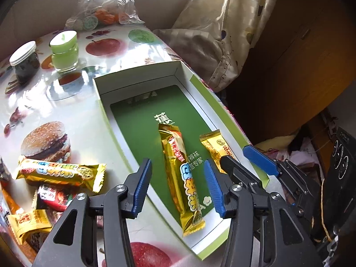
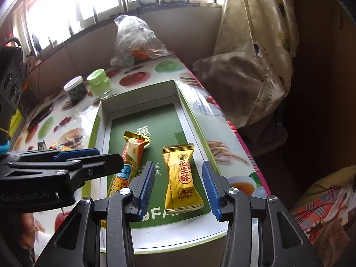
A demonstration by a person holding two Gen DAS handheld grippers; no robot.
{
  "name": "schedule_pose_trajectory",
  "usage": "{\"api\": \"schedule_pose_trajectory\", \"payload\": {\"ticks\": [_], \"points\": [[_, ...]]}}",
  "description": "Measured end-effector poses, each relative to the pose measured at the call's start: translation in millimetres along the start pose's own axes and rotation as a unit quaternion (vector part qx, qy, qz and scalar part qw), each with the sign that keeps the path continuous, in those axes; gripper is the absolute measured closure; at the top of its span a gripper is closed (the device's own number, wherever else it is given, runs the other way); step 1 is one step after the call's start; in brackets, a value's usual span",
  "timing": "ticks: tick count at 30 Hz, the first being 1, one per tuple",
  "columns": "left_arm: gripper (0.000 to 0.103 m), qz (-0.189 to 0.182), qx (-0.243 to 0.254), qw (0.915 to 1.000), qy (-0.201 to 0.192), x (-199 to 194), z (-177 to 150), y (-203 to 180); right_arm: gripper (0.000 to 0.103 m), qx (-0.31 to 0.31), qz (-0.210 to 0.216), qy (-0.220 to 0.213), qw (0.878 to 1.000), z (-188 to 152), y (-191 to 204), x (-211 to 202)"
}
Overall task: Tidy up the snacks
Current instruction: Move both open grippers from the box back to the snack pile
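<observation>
A shallow box [image 1: 101, 102] with a green floor lies on the table; it also shows in the right wrist view [image 2: 94, 129]. In it lie a long gold snack bar [image 1: 180, 175] [image 2: 132, 155] and a small gold peanut candy [image 1: 211, 149] [image 2: 181, 179]. My left gripper [image 1: 178, 187] is open and empty, its jaws either side of the bar's near half. My right gripper [image 2: 179, 185] is open and empty, its jaws either side of the candy. It also shows in the left wrist view [image 1: 242, 158]. Loose snacks lie left of the box: a gold bar [image 1: 60, 172], a red packet [image 1: 53, 197], a yellow candy [image 1: 29, 222].
A dark jar with a white lid [image 1: 24, 61] [image 2: 75, 89] and a green-lidded jar [image 1: 64, 51] [image 2: 99, 83] stand behind the box. A clear plastic bag [image 1: 104, 4] [image 2: 136, 40] sits at the table's far end. A curtain [image 1: 224, 33] hangs past the right edge.
</observation>
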State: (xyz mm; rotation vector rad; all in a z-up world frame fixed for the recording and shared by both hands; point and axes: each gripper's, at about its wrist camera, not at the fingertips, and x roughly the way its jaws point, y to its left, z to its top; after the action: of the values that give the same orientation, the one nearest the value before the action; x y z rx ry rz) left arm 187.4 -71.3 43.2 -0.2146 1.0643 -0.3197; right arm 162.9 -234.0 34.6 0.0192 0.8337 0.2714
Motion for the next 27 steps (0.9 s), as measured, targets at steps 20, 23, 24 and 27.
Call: {"api": "schedule_pose_trajectory", "payload": {"ticks": [20,23,24,27], "points": [[0.053,0.089,-0.004,0.992,-0.089,-79.6,-49.8,30.4,0.052,-0.023,0.043,-0.03,0.998,-5.7,50.3,-40.8],[0.053,0.098,-0.017,0.9908,-0.092,-88.6,-61.7,46.0,0.052,-0.038,0.056,-0.028,0.997,-8.9,64.3,-42.1],[0.053,0.101,-0.022,0.9903,-0.092,-91.3,-66.0,51.4,0.052,-0.044,0.061,-0.027,0.997,-10.0,68.8,-42.0],[0.053,0.122,-0.036,0.9871,-0.097,-101.1,-79.2,68.0,0.052,-0.061,0.072,-0.024,0.995,-13.9,82.9,-41.1]]}}
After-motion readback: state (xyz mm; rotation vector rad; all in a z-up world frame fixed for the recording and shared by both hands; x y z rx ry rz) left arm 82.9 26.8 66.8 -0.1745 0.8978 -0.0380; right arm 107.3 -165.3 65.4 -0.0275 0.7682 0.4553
